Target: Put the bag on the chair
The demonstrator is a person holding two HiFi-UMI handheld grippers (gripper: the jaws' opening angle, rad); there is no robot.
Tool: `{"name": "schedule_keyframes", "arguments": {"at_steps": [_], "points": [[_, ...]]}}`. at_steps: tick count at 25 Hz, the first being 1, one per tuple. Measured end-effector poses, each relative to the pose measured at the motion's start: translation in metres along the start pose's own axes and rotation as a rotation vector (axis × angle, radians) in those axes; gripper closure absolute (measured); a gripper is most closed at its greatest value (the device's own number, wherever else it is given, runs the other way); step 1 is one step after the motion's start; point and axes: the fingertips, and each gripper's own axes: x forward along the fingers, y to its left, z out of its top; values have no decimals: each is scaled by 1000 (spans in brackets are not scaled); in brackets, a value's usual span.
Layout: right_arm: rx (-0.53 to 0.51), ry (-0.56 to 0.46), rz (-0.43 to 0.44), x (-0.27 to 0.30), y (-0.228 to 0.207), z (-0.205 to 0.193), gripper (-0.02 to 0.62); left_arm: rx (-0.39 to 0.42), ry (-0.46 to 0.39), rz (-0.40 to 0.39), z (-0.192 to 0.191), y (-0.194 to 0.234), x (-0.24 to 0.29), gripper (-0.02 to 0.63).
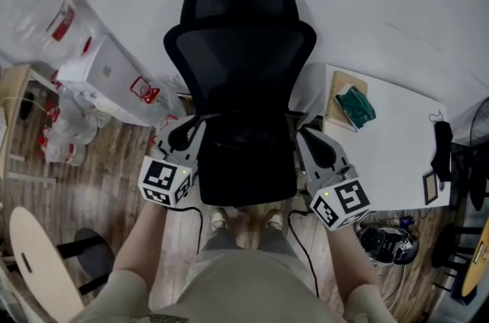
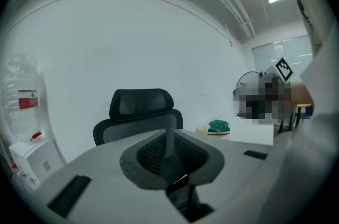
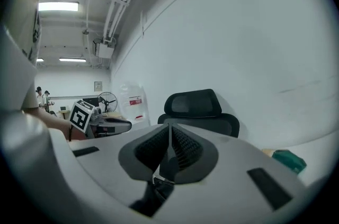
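The person holds both arms out in front, one on each side, and the two claws point forward at about the same height. The left claw (image 1: 200,123) is on the left side of the black bag (image 1: 248,161). The right claw (image 1: 302,135) is on its right side.

In the left gripper view, the left claw (image 2: 170,133) is almost closed, and a thin dark bit of the bag (image 2: 177,178) is pinched between its jaws. In the right gripper view, the right claw (image 3: 169,132) is almost closed too, with a dark bit of the bag (image 3: 163,167) squeezed in it.

The bag hangs between the two claws, right in front of the black chair (image 1: 241,31). It is over the place where the seat is. I cannot tell if it touches the seat. The person's shoes (image 1: 221,218) show on the wooden floor (image 1: 107,184) just below the bag.

To the left of the chair is a white box (image 1: 103,77). Clear plastic bags (image 1: 46,12) with red marks lie around it, and I cannot tell what is in them. To the right is a white surface (image 1: 390,153). A green thing (image 1: 355,106) lies on a brown board (image 1: 341,88) on it, and a black thing (image 1: 442,146) lies near its far right edge.
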Motion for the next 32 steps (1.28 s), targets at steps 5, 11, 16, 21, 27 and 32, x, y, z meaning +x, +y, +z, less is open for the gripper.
{"name": "schedule_keyframes", "arguments": {"at_steps": [5,11,16,21,27,32], "points": [[-23,-38,21,-32,17,22,565,-39,-73,-48,36,-25,-23,555],[-40,-76,27,-66,37,42,571,-17,-128,-80,69,-53,-50,565],[-90,-103,11,-88,50,56,574,-2,-158,-100,88,-70,-73,571],[-82,-111,11,-104,60,54,574,46,-173,-124,99,-94,-90,572],[-12,-83,47,-108,72,36,575,15,-127,-139,80,-112,-98,572],[0,-78,56,-109,74,33,574,15,-111,-107,67,-111,-101,572]]}}
